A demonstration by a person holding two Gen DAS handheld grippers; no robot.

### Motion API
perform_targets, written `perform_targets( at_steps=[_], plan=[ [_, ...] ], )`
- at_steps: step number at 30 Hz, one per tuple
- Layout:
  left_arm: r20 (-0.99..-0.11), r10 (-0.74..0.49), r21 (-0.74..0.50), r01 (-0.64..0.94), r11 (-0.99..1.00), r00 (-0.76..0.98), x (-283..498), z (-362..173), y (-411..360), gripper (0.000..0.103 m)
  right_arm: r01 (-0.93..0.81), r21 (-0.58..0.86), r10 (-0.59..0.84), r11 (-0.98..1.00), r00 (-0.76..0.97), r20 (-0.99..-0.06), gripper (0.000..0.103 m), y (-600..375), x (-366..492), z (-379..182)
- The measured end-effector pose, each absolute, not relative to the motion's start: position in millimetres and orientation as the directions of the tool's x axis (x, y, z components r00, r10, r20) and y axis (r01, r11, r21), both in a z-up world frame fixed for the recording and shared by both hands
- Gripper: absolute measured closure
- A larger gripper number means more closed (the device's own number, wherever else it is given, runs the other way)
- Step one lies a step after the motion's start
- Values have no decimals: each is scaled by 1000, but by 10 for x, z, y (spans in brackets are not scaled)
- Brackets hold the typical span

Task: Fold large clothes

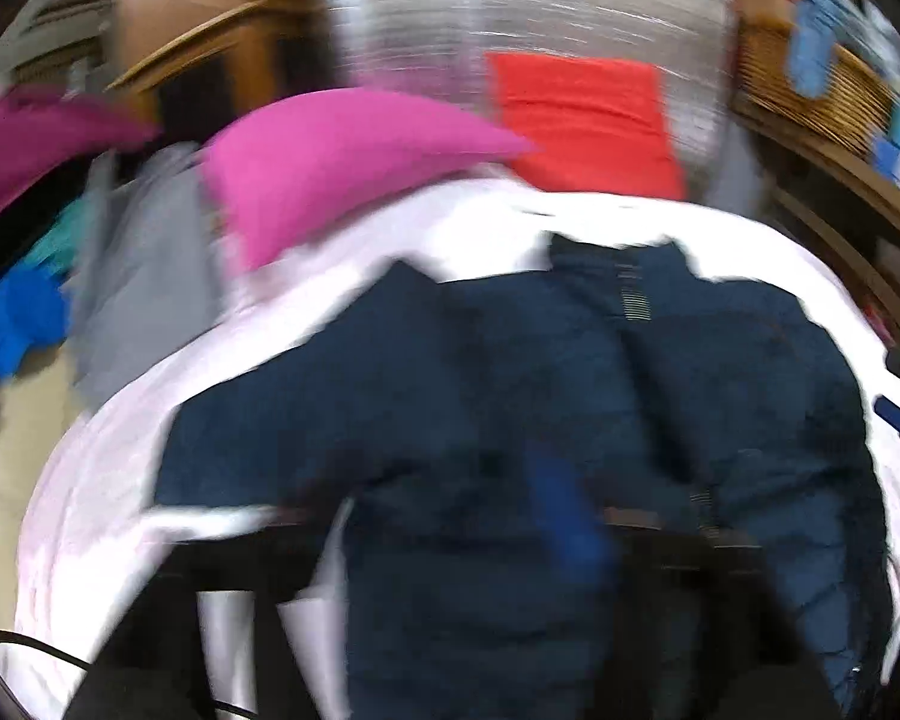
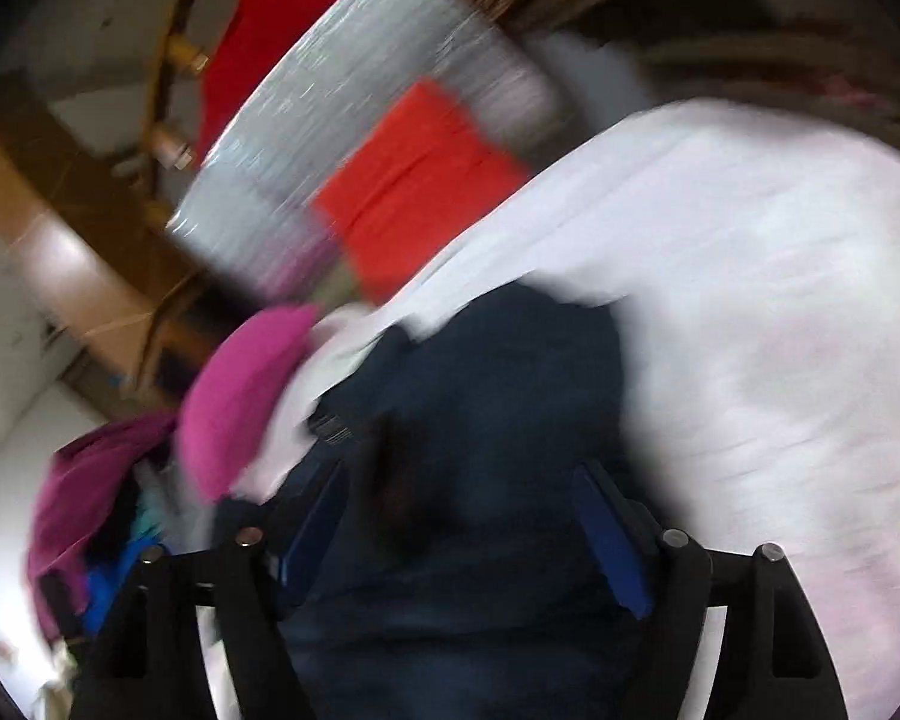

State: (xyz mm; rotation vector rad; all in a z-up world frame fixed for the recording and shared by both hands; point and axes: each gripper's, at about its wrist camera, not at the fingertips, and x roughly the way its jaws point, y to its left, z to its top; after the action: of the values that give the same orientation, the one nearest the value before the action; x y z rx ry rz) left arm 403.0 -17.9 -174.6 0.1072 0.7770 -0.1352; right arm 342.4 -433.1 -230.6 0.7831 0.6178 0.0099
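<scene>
Navy quilted jacket (image 1: 510, 420) spread flat on white bed sheet (image 1: 120, 450), beside pink pillow (image 1: 330, 168). Likely soft, puffy, light, slippery; best pinched at hem or shoulder seam. Right tongs (image 2: 468, 534) wide open, nothing gripped; left tongs (image 1: 480, 540) blurred, seemingly open and empty.

Dark navy quilted jacket (image 1: 510, 408): lay spread on the pale white bed sheet (image 1: 120, 480), directly ahead of and beneath both sets of jaws. Bright pink pillow (image 1: 330, 162): ahead-left of the jaws, on the sheet's far edge. Folded orange-red cloth (image 1: 582, 126): beyond the jacket. Woven wicker basket (image 1: 810, 84): ahead-right of the left jaws.
</scene>
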Motion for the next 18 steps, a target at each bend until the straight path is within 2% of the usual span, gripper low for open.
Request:
perform_targets(
  at_steps=[2, 4, 8, 9, 10, 12, 16, 17, 18],
  plan=[
    [-692, -69, -6, 90, 996, 718, 3971, -1746, 215, 15, 191, 681, 311, 707, 781, -542, 22, -4127, 3676, -2320],
    [-721, -99, -77, 63, 995, 685, 3989, -1797, 494, 15, 196, 691, 368, 696, 728, -578, 22, -3952, 3931, -2422],
    [-778, -191, -250, -17, 968, 599, 4162, -2008, 990, 15, 318, 684, 376, 656, 649, -662, 23, -3693, 4343, -2766],
    [-785, -220, -295, -37, 955, 580, 4210, -2068, 1104, 15, 338, 672, 355, 659, 648, -674, 31, -3650, 4340, -2775],
    [-787, -242, -329, -56, 943, 567, 4238, -2125, 1185, 15, 340, 670, 348, 660, 652, -673, 46, -3620, 4351, -2778],
    [-782, -285, -412, -117, 904, 554, 4285, -2258, 1381, 15, 319, 688, 371, 652, 657, -656, 63, -3522, 4393, -2734],
    [-774, -302, -487, -218, 846, 556, 4404, -2461, 1643, 16, 195, 651, 349, 733, 713, -607, 65, -3237, 4414, -2365],
    [-772, -301, -499, -241, 833, 560, 4423, -2494, 1706, 18, 151, 644, 359, 750, 724, -589, 65, -3137, 4425, -2263],
    [-768, -305, -514, -257, 818, 563, 4445, -2527, 1751, 26, 124, 646, 374, 753, 727, -575, 65, -3037, 4467, -2202]
  ],
)
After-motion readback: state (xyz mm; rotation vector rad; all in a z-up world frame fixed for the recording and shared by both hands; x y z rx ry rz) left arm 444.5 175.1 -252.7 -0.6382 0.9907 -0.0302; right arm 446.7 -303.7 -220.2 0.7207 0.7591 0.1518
